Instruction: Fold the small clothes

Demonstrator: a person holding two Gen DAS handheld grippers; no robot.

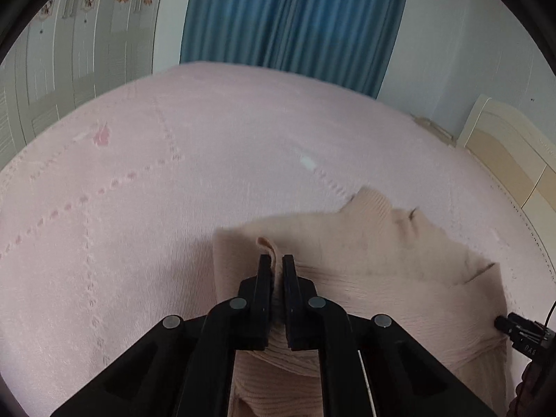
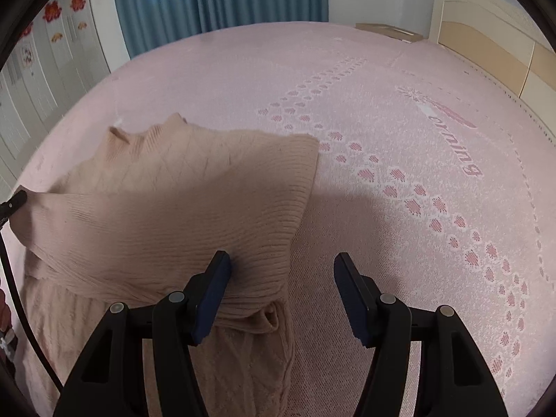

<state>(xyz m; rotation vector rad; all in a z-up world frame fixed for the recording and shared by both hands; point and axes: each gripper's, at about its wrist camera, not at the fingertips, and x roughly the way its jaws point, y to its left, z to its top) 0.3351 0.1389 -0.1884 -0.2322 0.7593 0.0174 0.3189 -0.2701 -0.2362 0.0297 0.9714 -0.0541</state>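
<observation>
Beige knit sweater [image 2: 166, 208] is laid on the pink bedspread [image 2: 399, 69], partly folded: a ribbed panel is doubled over a cable-knit layer underneath. Ribbed high collar [image 2: 153, 132] is pointed toward the far side of the bed. Diamond-stitch pattern is seen near the collar, horizontal ribbing nearer the cameras.

Left gripper [image 1: 277, 264] is clenched on a pinched-up fold of the sweater; a small loop of fabric is pushed up between the black fingers [image 1: 264, 278]. Right gripper [image 2: 281, 260] is held released, jaws wide apart, nothing clamped. Its left finger is seen over the sweater's near edge, its right finger over bare bedspread; contact with the cloth cannot be told.

Sweater's near part is cut off by the gripper bodies in both views. Sleeve layout cannot be made out. Left wrist view is slightly blurred. In that view the other gripper's tip [image 1: 507, 325] is seen at the sweater's right edge, mostly out of frame. A dark cable [image 2: 14, 278] is seen along the left edge of the right wrist view.

Surroundings: blue curtain [image 1: 295, 17] behind the bed, pale wardrobe doors [image 1: 69, 52] with flower stickers, beige headboard [image 2: 486, 41]. Bedspread is printed with pink paw marks and partial lettering [image 2: 455, 146].
</observation>
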